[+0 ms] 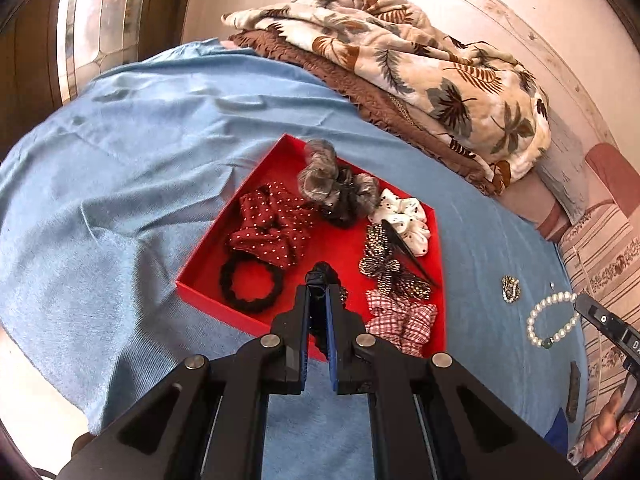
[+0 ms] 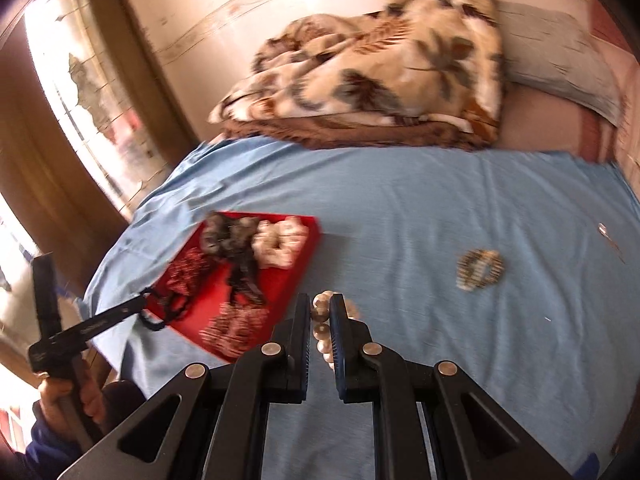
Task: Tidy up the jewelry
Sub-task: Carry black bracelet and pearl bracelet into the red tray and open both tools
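Left claw [image 1: 318, 292] grips a black scrunchie [image 1: 320, 270], right claw [image 2: 320, 312] a pearl bracelet [image 2: 322, 330]; beads could slip.

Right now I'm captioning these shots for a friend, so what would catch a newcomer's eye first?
The shallow bright red cardboard tray in the middle of the light blue bedspread stands out, crowded with fabric scrunchies. The left tool holds a black frilly hair tie over the tray's near edge, while the right tool is shut on a white pearl bead bracelet. A leaf-print blanket is heaped behind.
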Action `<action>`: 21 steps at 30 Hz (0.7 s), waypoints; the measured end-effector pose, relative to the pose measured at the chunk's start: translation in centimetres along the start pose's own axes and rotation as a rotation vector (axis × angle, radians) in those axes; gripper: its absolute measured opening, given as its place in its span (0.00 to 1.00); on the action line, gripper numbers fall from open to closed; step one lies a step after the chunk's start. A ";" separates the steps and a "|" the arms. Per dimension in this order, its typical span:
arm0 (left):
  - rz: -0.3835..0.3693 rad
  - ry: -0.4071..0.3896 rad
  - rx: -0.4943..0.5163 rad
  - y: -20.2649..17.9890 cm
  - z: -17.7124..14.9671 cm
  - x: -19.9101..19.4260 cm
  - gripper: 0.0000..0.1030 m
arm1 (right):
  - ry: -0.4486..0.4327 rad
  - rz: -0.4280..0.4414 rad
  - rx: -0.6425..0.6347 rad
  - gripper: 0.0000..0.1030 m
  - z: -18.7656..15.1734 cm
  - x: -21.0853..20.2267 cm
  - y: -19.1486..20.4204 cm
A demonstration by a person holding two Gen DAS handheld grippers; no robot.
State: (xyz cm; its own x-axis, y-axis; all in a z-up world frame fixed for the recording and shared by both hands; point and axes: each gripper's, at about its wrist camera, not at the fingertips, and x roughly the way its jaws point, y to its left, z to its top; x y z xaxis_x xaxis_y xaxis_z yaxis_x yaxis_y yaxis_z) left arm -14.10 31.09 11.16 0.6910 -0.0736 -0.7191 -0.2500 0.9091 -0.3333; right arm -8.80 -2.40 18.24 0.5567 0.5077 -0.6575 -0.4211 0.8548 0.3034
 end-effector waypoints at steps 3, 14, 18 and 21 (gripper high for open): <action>-0.028 0.024 -0.026 0.7 -0.1 1.3 0.07 | 0.026 0.037 -0.042 0.11 0.9 1.7 3.0; 0.018 0.018 -0.070 3.3 -0.5 4.2 0.07 | 0.149 0.102 -0.157 0.11 3.0 10.6 12.2; -0.015 -0.034 -0.069 4.1 -0.9 3.9 0.07 | 0.201 0.135 -0.135 0.11 3.6 14.6 14.2; -0.052 -0.066 -0.066 4.6 -1.2 3.8 0.09 | 0.239 0.129 -0.125 0.11 3.4 17.3 14.7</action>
State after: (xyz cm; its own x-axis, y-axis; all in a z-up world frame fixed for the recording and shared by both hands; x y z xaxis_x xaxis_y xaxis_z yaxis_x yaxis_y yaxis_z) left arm -13.45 34.46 6.16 0.7472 -0.0910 -0.6584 -0.2551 0.8754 -0.4105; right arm -2.92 19.31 13.70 0.3150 0.5588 -0.7671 -0.5703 0.7575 0.3176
